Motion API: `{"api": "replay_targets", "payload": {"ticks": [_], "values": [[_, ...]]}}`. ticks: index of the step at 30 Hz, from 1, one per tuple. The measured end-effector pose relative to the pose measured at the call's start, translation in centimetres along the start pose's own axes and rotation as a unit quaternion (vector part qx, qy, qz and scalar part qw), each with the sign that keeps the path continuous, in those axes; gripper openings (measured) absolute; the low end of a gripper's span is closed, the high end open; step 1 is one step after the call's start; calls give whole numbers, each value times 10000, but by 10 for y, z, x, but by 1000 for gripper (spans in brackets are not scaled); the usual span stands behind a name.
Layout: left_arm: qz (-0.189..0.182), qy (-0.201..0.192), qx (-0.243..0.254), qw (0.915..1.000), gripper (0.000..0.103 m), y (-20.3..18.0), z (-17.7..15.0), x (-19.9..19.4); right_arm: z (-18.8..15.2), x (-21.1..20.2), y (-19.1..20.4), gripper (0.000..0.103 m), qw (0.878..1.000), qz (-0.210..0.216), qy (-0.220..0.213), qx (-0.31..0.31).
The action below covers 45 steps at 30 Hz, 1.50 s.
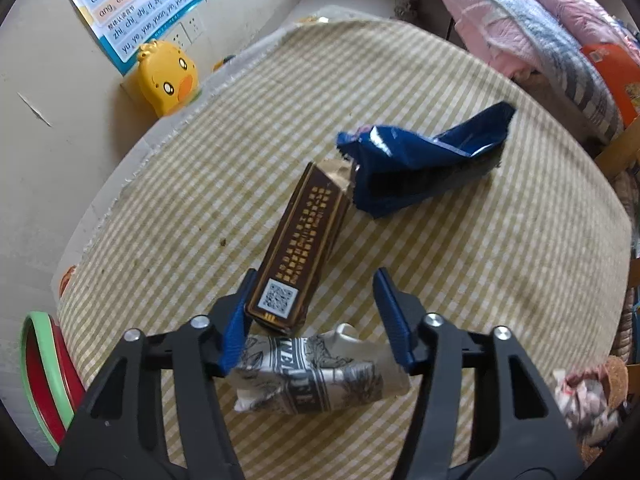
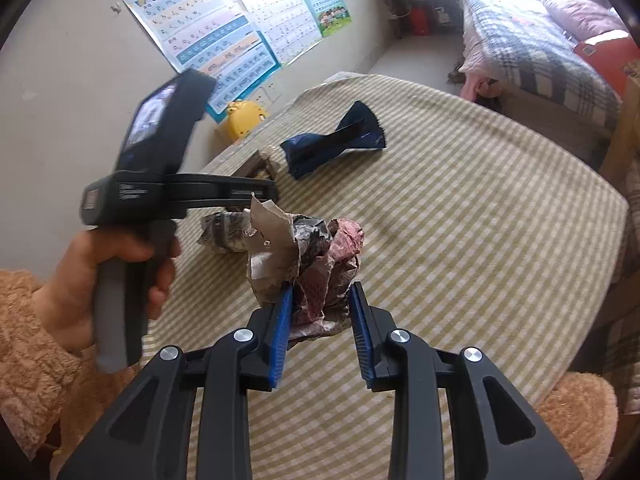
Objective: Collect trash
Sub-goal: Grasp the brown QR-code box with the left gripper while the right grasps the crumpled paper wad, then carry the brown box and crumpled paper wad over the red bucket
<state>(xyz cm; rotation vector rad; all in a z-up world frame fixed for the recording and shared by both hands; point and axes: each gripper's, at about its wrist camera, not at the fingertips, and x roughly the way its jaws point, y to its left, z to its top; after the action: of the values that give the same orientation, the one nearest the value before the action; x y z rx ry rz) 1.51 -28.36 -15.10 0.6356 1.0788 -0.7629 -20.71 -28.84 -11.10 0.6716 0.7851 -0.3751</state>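
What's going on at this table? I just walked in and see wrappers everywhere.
A person is collecting trash with two handheld claws. The right claw grips a crumpled paper wad. The left claw hangs open over a printed wrapper, beside a brown box. A blue bag lies on the striped tablecloth.

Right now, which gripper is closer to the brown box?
Left. The left gripper straddles the near end of the brown box; the right gripper holds crumpled paper farther back.

Right tool [image 2: 320, 312] around crumpled paper [image 2: 316, 264]
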Motion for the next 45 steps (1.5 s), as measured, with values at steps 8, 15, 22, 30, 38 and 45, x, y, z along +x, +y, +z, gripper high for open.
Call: {"api": "replay_targets", "payload": {"ticks": [8, 15, 22, 30, 38, 45], "values": [[178, 122, -147, 9997, 23, -1, 4, 5, 0, 2, -2, 28, 9998, 213, 3, 3], [188, -80, -305, 9993, 22, 0, 1, -11, 0, 1, -3, 28, 9997, 242, -5, 1], [144, -505, -598, 9968, 22, 23, -5, -49, 0, 2, -2, 28, 9997, 224, 15, -40], [314, -775, -983, 9916, 22, 53, -32, -83, 0, 7, 0, 28, 9997, 217, 65, -97], [520, -803, -1167, 9885, 22, 69, -72, -104, 0, 10, 6, 28, 9996, 169, 73, -194], [813, -616, -1548, 9827, 22, 101, -108, -118, 4, 10, 31, 28, 9984, 319, 45, -460]]}}
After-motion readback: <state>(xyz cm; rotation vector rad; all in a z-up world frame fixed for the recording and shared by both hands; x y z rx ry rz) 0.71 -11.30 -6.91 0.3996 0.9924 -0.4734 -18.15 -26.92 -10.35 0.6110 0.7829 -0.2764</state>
